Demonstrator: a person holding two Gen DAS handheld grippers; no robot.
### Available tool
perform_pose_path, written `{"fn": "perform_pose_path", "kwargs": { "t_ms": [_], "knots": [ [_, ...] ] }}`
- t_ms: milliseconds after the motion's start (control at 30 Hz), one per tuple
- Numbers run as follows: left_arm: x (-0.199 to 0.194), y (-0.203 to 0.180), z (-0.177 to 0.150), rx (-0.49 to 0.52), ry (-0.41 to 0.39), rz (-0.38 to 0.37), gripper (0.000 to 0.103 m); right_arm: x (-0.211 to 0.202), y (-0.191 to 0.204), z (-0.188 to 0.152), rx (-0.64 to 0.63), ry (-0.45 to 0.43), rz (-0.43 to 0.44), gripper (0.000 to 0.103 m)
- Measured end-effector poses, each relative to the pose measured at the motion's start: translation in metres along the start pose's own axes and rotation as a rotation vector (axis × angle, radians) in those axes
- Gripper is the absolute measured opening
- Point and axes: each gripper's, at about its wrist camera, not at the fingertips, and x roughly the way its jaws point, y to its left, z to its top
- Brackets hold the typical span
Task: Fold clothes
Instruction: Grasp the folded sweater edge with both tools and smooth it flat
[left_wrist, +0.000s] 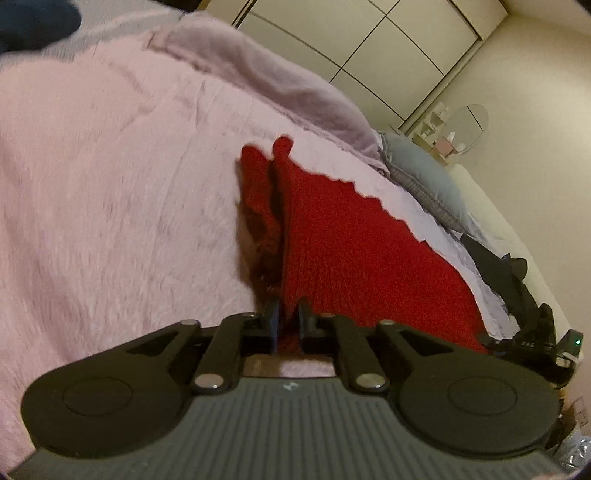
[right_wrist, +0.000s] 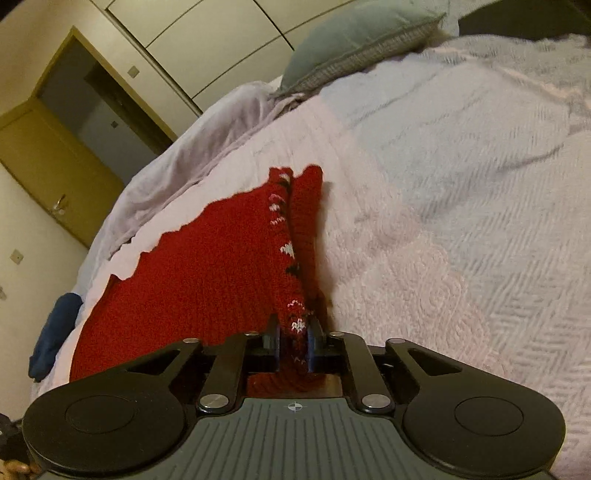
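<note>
Red knitted garment is lying flat on the pale pink quilted bedspread, spreading across the bed between the two tools. Left gripper is pinching one edge of the red knit, jaws nearly together with a bunched fold of the fabric pressed between the black fingers; a ridge of gathered knit is running away from the fingertips up the bed. Right gripper is clamping the opposite edge, jaws narrow, holding a thicker fold of the red knitted garment that is showing a white and black pattern strip along the raised ridge. In the right wrist view the pale pink quilted bedspread is filling most of the right side. Grey-blue cushion with a woven trim is sitting at the far end of the bed, also visible in the left wrist view as the grey-blue cushion. Dark blue folded cloth is lying at the bedspread's edge, well apart from the red knit. Black clothing pile is resting on the bed edge near the garment's far side. Cream wardrobe panels and an open yellow-brown door are standing behind the bed.
</note>
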Motion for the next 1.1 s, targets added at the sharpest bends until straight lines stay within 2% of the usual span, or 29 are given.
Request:
{"fn": "perform_pose_path", "kwargs": {
  "t_ms": [100, 133, 200, 267, 367, 400, 433, 467, 600, 633, 667, 767, 900, 1100],
  "knots": [
    [-0.019, -0.019, 0.009, 0.106, -0.075, 0.097, 0.01, -0.018, 0.023, 0.001, -0.123, -0.076, -0.102, 0.037],
    [-0.022, -0.025, 0.011, 0.128, -0.096, 0.111, 0.01, -0.023, 0.031, 0.0, -0.169, -0.112, -0.134, 0.038],
    [-0.02, -0.034, 0.017, 0.15, -0.112, 0.084, 0.01, -0.029, 0.049, -0.003, -0.26, -0.181, -0.178, 0.038],
    [-0.014, -0.043, 0.021, 0.174, -0.12, 0.059, 0.011, -0.022, 0.063, -0.007, -0.319, -0.19, -0.146, 0.039],
    [0.021, -0.053, 0.018, 0.247, -0.056, 0.056, 0.012, 0.001, 0.076, -0.014, -0.381, -0.156, -0.09, 0.039],
    [0.034, -0.051, 0.016, 0.264, -0.027, 0.084, 0.014, 0.013, 0.072, -0.016, -0.391, -0.14, -0.104, 0.039],
    [0.046, -0.047, 0.014, 0.274, 0.002, 0.112, 0.011, 0.025, 0.068, -0.018, -0.4, -0.124, -0.122, 0.039],
    [0.053, -0.042, 0.012, 0.266, 0.025, 0.131, 0.008, 0.036, 0.06, -0.018, -0.385, -0.09, -0.153, 0.038],
    [0.042, -0.031, 0.024, 0.263, 0.008, 0.107, 0.008, 0.029, 0.04, -0.003, -0.277, -0.071, -0.072, 0.038],
    [0.039, -0.03, 0.029, 0.269, -0.005, 0.113, 0.011, 0.026, 0.039, 0.004, -0.258, -0.074, -0.052, 0.038],
    [0.038, -0.029, 0.036, 0.27, -0.016, 0.119, 0.02, 0.024, 0.037, 0.011, -0.239, -0.076, -0.032, 0.039],
    [0.049, -0.026, 0.06, 0.247, -0.035, 0.101, 0.021, 0.034, 0.026, 0.045, -0.176, -0.107, -0.008, 0.039],
    [0.085, -0.023, 0.092, 0.196, -0.022, 0.081, 0.023, 0.062, 0.021, 0.077, -0.172, -0.107, -0.035, 0.039],
    [0.14, -0.019, 0.119, 0.209, 0.042, 0.113, 0.023, 0.111, 0.011, 0.104, -0.18, -0.022, -0.046, 0.038]
  ]
}}
